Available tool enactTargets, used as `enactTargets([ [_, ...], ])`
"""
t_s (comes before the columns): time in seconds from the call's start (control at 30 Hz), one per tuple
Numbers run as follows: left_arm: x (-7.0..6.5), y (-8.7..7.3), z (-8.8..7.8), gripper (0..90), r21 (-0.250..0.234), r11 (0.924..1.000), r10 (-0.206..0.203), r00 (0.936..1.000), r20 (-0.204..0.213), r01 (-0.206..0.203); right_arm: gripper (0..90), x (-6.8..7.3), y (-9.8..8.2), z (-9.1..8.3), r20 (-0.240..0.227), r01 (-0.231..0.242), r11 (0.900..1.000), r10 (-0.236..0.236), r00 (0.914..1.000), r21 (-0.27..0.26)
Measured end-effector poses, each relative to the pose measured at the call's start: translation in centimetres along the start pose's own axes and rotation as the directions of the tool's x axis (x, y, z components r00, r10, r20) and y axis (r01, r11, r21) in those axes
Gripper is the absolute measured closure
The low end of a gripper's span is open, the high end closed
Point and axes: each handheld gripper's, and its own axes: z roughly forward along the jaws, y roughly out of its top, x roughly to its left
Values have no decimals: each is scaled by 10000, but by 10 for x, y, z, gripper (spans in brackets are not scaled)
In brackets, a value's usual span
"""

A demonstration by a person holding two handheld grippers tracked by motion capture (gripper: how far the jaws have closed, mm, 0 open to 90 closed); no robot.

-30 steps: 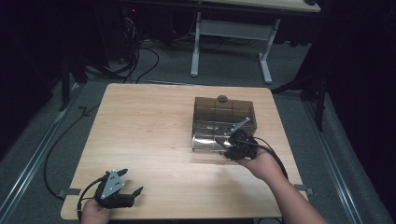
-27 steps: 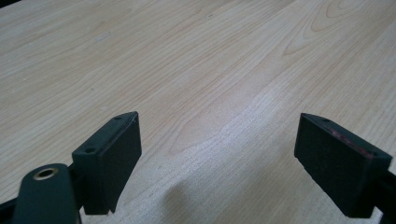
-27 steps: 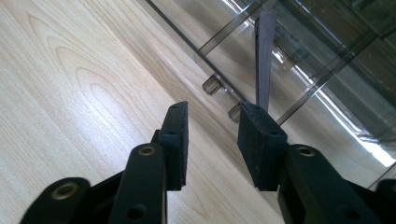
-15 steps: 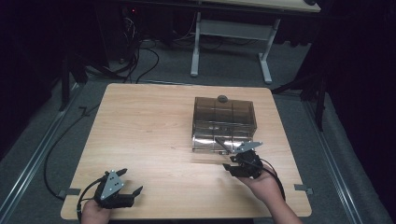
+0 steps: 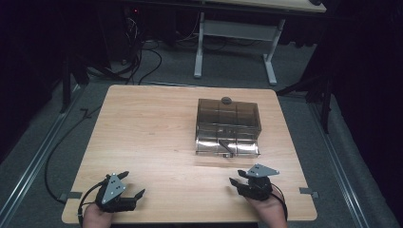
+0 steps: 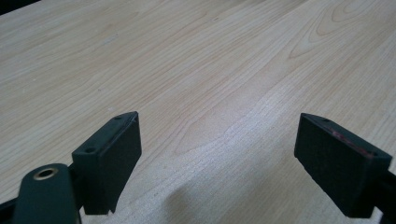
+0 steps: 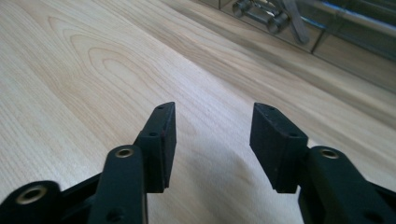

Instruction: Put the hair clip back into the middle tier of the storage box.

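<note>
Dark carpeted floor and tangled cables ring a pale wooden table (image 5: 152,137), with the legs of a second desk (image 5: 235,35) beyond its far edge. On that table a smoky, see-through plastic box (image 5: 228,126) sits closed, a small grey knob (image 5: 226,100) on its far top edge and a metal latch (image 5: 224,146) on its near front face. It lies ahead of the right gripper (image 5: 238,182) and a little to that gripper's left, with a strip of bare wood between them; nothing touches it. In the right gripper view the box's lower front and the latch (image 7: 280,16) cross the upper right corner, past the tips of the two black jaws.

That right gripper (image 7: 212,140) is low over the near right part of the table, its grey three-cornered plate (image 5: 259,170) on top, held in a hand (image 5: 268,209) coming in from the near edge. Its jaws have just been opening and now stand apart with only wood grain between them.

Well off to its left, the left gripper (image 5: 137,190) rests near the table's near left corner, a cable (image 5: 52,156) trailing off the edge to the floor. In its own view the left gripper (image 6: 217,158) has its pads (image 6: 112,154) set wide apart over bare tabletop, holding nothing.
</note>
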Motion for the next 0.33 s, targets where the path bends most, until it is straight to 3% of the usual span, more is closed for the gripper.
enactTargets([
  [0.03,0,0,0,151,-12,10000,5,10000,-12,-5,510,0,-11,-5,103,-219,9988,223,9997,-439],
  [0.17,0,0,0,151,62,10000,9,10000,11,-9,506,-3,-20,-10,-141,-526,9964,517,9986,-659],
  [0.33,-1,0,0,151,44,10000,24,10000,-65,-24,506,-2,-18,-6,-193,-472,9971,461,9988,-599],
])
